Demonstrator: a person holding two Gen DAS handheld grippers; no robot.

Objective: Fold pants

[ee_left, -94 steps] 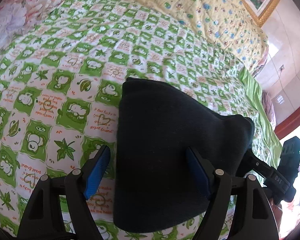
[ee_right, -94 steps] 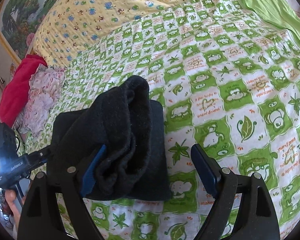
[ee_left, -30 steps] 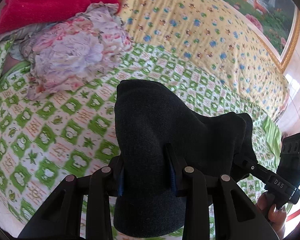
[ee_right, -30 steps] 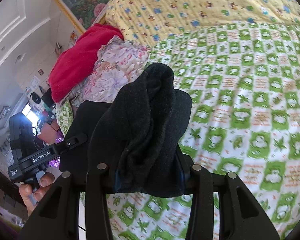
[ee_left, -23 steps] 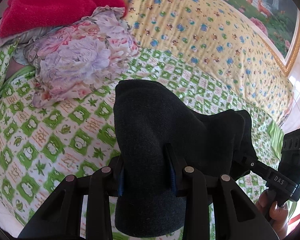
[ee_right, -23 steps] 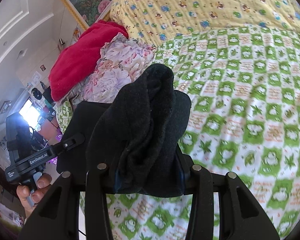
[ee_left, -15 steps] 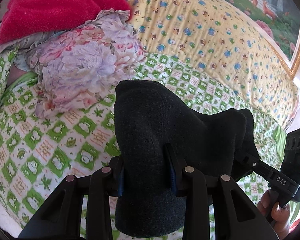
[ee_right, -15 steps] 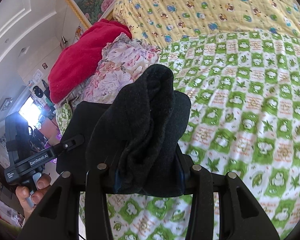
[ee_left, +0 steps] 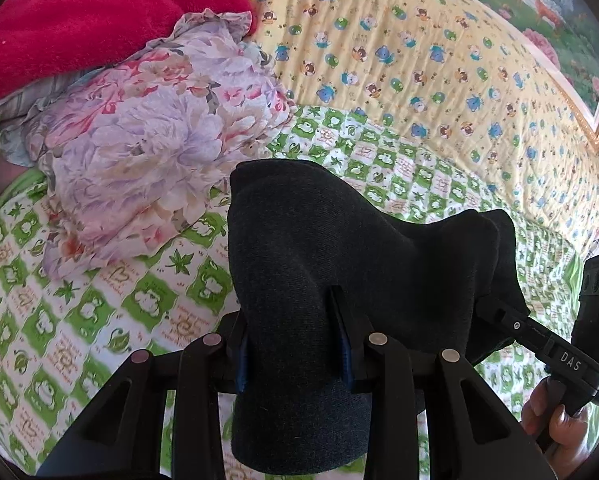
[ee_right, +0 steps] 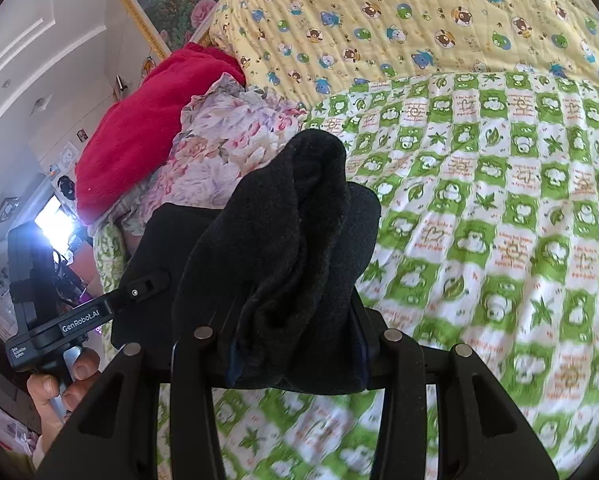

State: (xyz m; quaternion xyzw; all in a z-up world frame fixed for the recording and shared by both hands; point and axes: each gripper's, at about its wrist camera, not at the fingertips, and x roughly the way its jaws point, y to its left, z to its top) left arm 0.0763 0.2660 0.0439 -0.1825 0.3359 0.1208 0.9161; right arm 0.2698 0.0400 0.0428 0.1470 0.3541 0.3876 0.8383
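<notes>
The dark charcoal, thick knitted pants (ee_left: 339, 280), already folded into a compact bundle, hung in the air above the bed, carried between both of my tools. My left tongs (ee_left: 295, 348) were pressed tight on one end of the bundle, and my right tongs (ee_right: 295, 344) pinched the other end, where several fleecy layers bunched up between the blue pads. Neither end was touching the green-and-white checked bedsheet with cartoon frogs (ee_left: 99, 300) below.

I judged the folding itself to be nearly done, and the step in hand to be carrying the bundle to a resting place. The next move would call for lowering both ends together and level, so the layers stayed stacked, then letting go only once the cloth lay flat.

Ahead and to my left lay a crumpled pastel floral pillow (ee_left: 151, 152), with a bright red plush blanket (ee_left: 99, 12) heaped behind it. A yellow quilt printed with little bears (ee_right: 419, 12) covered the head of the bed. The pillow stood nearest the path and could crowd the bundle if I set it down too far left.
</notes>
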